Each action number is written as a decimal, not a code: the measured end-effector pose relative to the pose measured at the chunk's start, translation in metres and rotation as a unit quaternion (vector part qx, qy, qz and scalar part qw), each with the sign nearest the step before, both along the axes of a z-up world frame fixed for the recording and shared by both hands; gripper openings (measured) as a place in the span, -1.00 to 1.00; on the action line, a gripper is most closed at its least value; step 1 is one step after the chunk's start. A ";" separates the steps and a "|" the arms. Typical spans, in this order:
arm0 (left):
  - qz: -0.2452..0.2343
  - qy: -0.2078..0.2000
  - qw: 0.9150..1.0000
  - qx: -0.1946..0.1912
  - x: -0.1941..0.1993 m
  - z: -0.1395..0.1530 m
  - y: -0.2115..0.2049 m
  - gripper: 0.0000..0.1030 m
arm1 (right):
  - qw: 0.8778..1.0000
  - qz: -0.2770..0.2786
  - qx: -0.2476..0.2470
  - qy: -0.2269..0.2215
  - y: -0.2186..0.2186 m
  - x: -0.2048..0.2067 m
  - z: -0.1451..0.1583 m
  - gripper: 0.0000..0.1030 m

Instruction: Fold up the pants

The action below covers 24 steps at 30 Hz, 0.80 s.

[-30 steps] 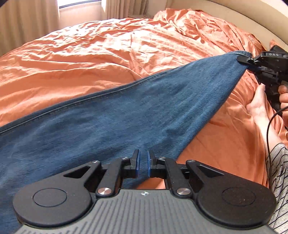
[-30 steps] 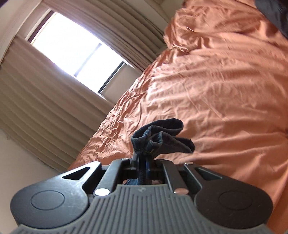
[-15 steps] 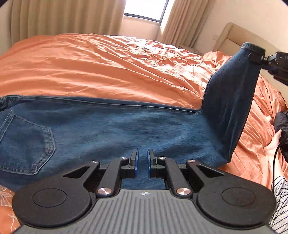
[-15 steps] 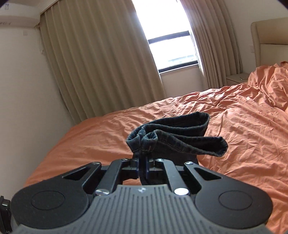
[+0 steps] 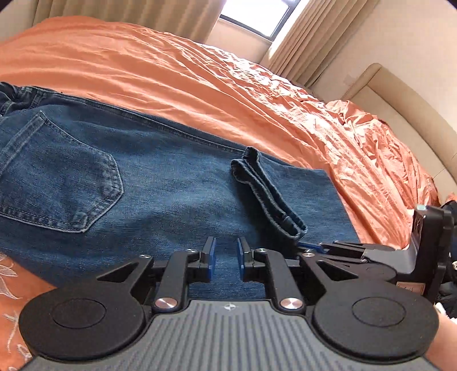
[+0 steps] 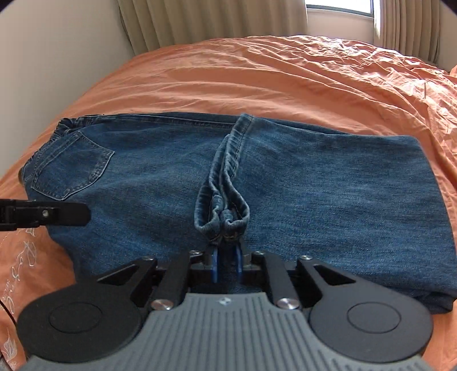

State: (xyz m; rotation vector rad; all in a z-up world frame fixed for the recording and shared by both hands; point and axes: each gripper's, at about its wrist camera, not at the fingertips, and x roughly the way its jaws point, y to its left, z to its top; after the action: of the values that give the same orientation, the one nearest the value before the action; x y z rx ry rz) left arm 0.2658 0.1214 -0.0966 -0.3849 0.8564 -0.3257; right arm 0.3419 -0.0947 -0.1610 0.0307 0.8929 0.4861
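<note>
Blue jeans (image 5: 160, 182) lie flat on the orange bed, back pocket (image 5: 57, 182) to the left, legs folded over toward the waist. The leg hems (image 6: 225, 182) lie across the middle of the pants (image 6: 328, 194). My right gripper (image 6: 226, 258) has the hem end between its slightly parted jaws; in the left wrist view it (image 5: 307, 245) comes in from the right, low on the fabric. My left gripper (image 5: 226, 258) is open and empty, just over the near edge of the jeans. Its finger (image 6: 51, 214) shows at the left of the right wrist view.
The orange bedspread (image 5: 228, 85) covers the whole bed, wrinkled toward the headboard (image 5: 400, 94) at the right. Curtains and a window (image 6: 340, 5) stand behind. A wall (image 6: 42, 57) runs along the bed's left side.
My right gripper has carried the leg hems over from high on the right and laid them down on the pants. My left gripper has stayed open near the jeans' near edge.
</note>
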 end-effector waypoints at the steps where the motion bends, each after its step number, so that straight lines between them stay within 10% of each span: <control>1: 0.000 -0.002 1.000 -0.016 0.003 -0.001 -0.001 -0.53 | 1.000 0.009 0.011 0.007 -0.001 0.002 0.002 -0.45; 8: 0.019 0.010 0.992 -0.123 0.047 -0.015 -0.010 0.05 | 1.000 0.002 0.012 0.005 -0.037 0.014 0.020 -0.29; 17: 0.050 0.077 0.980 -0.174 0.123 -0.065 -0.028 0.18 | 0.992 -0.126 0.004 0.011 -0.167 0.041 0.017 -0.30; 19: 0.043 0.085 0.981 -0.172 0.133 -0.072 -0.033 0.07 | 0.989 -0.145 0.016 0.014 -0.191 0.043 0.015 -0.31; 21: 0.027 0.081 0.982 -0.171 0.136 -0.073 -0.037 -0.62 | 0.987 -0.160 0.015 0.009 -0.209 0.044 0.014 -0.44; 24: 0.003 0.016 0.992 -0.124 0.125 -0.052 -0.047 -0.80 | 0.986 -0.163 0.017 0.002 -0.224 0.047 0.012 -0.76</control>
State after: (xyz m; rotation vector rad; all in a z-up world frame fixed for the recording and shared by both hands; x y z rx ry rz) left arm 0.3910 0.0748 -0.1488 -0.6250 0.8491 -0.4228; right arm 0.3887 -0.3185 -0.1491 0.2070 0.8641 0.1957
